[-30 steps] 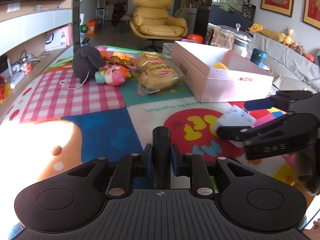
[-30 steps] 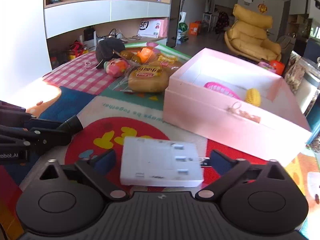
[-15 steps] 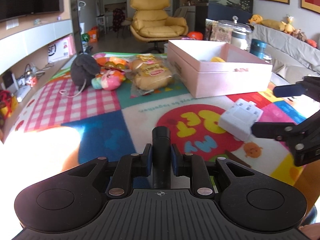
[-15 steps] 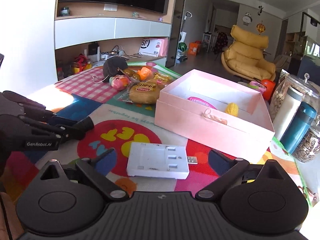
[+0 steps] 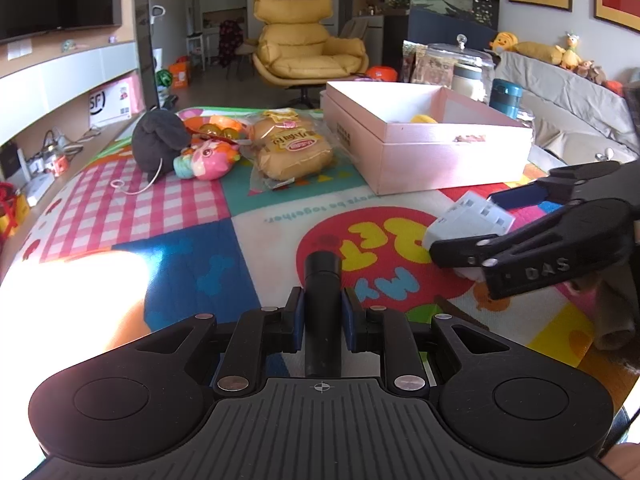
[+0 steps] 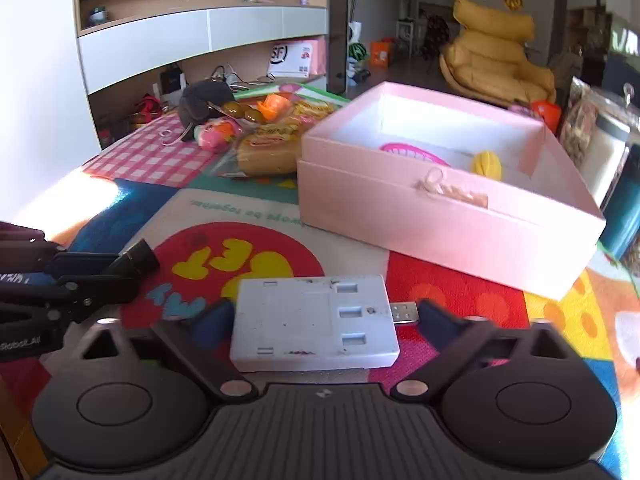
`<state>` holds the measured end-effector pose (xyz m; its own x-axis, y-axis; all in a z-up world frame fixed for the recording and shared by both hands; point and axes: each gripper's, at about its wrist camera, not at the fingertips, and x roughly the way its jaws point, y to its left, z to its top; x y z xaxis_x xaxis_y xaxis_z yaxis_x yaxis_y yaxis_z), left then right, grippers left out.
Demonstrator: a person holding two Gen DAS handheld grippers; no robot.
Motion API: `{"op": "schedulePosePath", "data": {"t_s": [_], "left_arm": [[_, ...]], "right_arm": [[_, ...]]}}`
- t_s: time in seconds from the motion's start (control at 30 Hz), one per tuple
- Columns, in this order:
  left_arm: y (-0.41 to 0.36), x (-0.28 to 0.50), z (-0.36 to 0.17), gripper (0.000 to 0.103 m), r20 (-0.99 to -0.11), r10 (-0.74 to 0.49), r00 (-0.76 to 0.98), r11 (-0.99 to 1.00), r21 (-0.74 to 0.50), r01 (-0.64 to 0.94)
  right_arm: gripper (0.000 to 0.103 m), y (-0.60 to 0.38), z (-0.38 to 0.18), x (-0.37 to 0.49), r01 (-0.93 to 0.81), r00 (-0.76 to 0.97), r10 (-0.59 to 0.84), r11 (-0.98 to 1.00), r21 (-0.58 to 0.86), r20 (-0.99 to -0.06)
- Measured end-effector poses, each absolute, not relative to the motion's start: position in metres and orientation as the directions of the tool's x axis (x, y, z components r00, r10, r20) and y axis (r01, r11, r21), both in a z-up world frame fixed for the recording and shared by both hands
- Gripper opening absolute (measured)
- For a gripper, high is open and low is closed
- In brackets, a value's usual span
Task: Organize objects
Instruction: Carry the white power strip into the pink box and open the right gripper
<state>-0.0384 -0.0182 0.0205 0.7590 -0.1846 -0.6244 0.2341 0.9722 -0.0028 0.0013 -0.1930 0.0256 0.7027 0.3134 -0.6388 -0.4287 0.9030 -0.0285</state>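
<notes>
A white charger block (image 6: 312, 320) with a USB plug lies flat on the colourful mat, also visible in the left wrist view as the charger (image 5: 468, 220). My right gripper (image 6: 320, 316) straddles it with its jaws closing; the pads stand just off its ends. The right gripper (image 5: 466, 224) shows at the right of the left wrist view. My left gripper (image 5: 322, 312) is shut on a black cylinder (image 5: 322, 276) that sticks out forward. The left gripper (image 6: 80, 276) sits left of the charger. An open pink box (image 6: 420, 220) stands just behind.
The pink box holds a yellow toy (image 6: 486, 164) and a pink piece (image 6: 408, 152). A bagged bread loaf (image 5: 292, 148), a dark plush (image 5: 158, 140) and a pink toy (image 5: 208, 158) lie at the mat's far left. Jars and a teal bottle (image 5: 506, 96) stand behind the box.
A second ago my right gripper gripped the charger; it then let it lie on the mat with jaws wider, and now sits closer around it. The left gripper kept still.
</notes>
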Motion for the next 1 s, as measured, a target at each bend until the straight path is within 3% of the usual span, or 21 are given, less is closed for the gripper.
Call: {"op": "schedulePosePath", "data": {"t_s": [0.2, 0.3, 0.47, 0.57, 0.77, 1.0], "left_arm": [[-0.020, -0.038, 0.023, 0.022, -0.629, -0.177, 0.757, 0.974, -0.001, 0.227], [-0.017, -0.028, 0.041, 0.022, -0.622, -0.255, 0.741, 0.963, -0.089, 0.256], [-0.052, 0.017, 0.117, 0.022, -0.475, -0.319, 0.820, 0.938, -0.037, 0.343], [-0.081, 0.070, 0.144, 0.023, -0.410, -0.378, 0.830, 0.921, -0.072, 0.384], [-0.097, 0.153, 0.130, 0.026, -0.403, -0.366, 0.839, 0.929, -0.205, 0.308], [-0.056, 0.080, 0.098, 0.026, -0.397, -0.407, 0.822, 0.913, -0.196, 0.358]], "right_arm": [[0.091, -0.201, 0.045, -0.026, -0.422, 0.765, 0.313, 0.904, -0.071, -0.563], [0.091, -0.212, 0.054, -0.035, -0.404, 0.790, 0.307, 0.912, -0.074, -0.531], [0.091, -0.228, 0.063, -0.041, -0.372, 0.824, 0.291, 0.925, -0.076, -0.485], [0.091, -0.232, 0.064, -0.038, -0.354, 0.832, 0.284, 0.933, -0.061, -0.477], [0.091, -0.240, 0.069, -0.037, -0.324, 0.847, 0.259, 0.944, -0.065, -0.463], [0.091, -0.263, 0.091, 0.000, -0.286, 0.857, 0.260, 0.958, 0.009, -0.445]]}}
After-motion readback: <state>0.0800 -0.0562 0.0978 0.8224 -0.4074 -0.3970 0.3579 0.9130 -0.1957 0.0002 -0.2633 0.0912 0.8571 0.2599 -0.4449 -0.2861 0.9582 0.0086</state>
